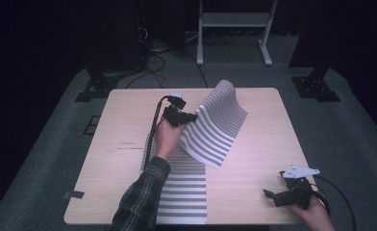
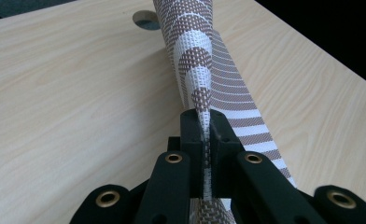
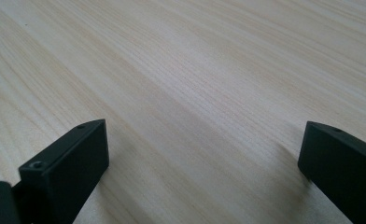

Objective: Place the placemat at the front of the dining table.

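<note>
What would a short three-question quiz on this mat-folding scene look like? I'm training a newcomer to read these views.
1. True or false: the left gripper is shut on the striped mat.
2. The right gripper is: A) open above bare table, B) shut on the mat, C) gripping a cable.
3. Which part of the mat is off the table?

Key: 1 true. 2 A. 3 The far part, lifted and curled over; the near part lies flat.

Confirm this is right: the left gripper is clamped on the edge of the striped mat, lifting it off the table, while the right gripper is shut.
Not quite. The right gripper is open: the right gripper view shows its jaws wide apart over the bare table. The left gripper is indeed clamped on the lifted striped mat.
</note>
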